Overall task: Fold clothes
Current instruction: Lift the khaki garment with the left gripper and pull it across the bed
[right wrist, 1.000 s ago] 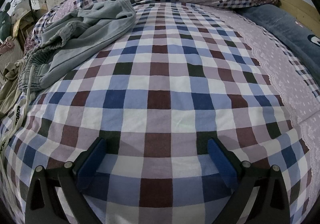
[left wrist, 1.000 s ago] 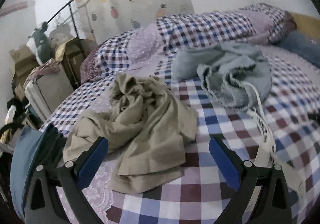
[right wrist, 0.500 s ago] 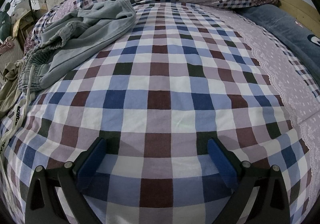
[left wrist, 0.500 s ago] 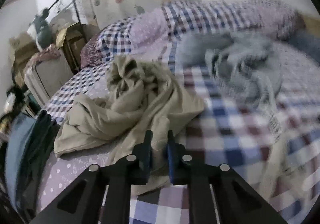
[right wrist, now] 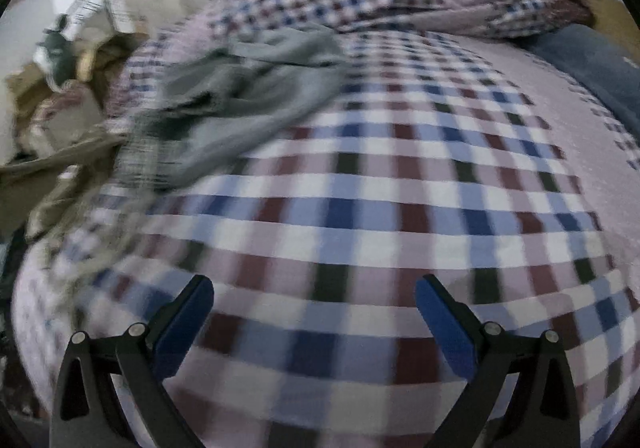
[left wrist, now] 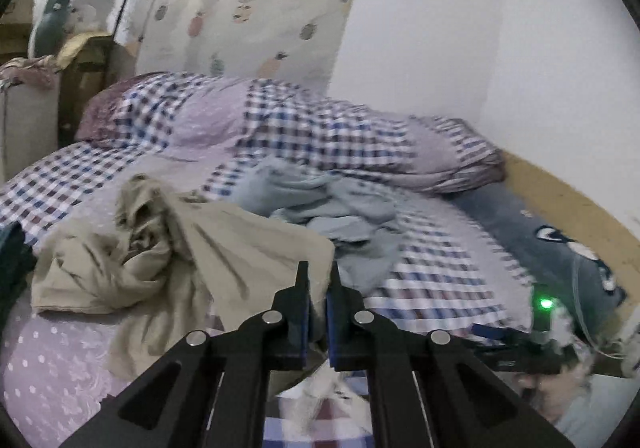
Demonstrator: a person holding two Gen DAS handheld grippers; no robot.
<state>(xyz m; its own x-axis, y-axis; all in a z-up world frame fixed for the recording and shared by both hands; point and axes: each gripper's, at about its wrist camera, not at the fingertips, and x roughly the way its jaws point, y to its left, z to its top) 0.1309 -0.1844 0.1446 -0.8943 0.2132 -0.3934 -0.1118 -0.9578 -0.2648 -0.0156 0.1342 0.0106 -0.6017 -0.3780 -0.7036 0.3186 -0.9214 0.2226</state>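
Khaki garment [left wrist: 224, 248], lifted by its edge for spreading
Left gripper [left wrist: 318, 288] jaws clenched on cloth, centre frame; right gripper [right wrist: 316, 312] jaws released over checked bed [right wrist: 360, 208].

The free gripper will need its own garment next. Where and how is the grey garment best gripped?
Probably by its ribbed waistband, the thick bunched edge at the near-left end of the grey garment. The open right gripper hovers over bare checked bedspread, so come in low from the right and front. The band stands up off the bed, giving the fingers something to close on.
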